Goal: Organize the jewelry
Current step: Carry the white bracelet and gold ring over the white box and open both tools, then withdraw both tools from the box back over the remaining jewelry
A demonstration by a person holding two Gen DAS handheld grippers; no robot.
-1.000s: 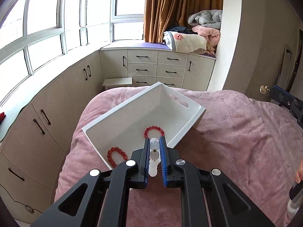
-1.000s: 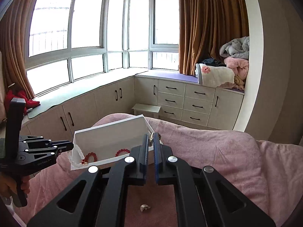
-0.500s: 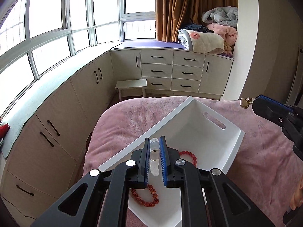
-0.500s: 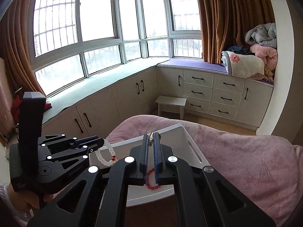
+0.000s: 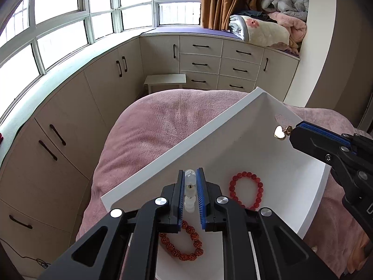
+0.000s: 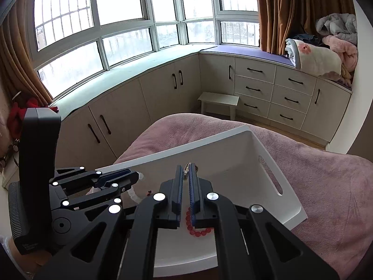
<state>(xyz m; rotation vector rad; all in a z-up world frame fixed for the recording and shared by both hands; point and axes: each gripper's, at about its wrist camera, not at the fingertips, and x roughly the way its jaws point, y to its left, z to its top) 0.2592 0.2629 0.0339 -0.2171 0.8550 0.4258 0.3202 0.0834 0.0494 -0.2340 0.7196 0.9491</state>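
Jaws of the left gripper (image 5: 190, 173) pinch a bracelet of clear, glassy beads (image 5: 190, 192) above the white tray (image 5: 177, 149). Right gripper (image 6: 185, 170) jaws clamp a small gold heart-shaped earring (image 5: 279, 132) over the tray's far end. Two red bead bracelets, one smooth (image 5: 246, 193), one carved (image 5: 184, 245), lie flat inside the tray, on the pink bedspread (image 5: 149, 126).

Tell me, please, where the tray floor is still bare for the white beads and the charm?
The tray floor is bare across its far half, between the long far wall and the slotted end wall. The near part is crowded: a red bracelet and a carved bracelet lie there under the left tool.
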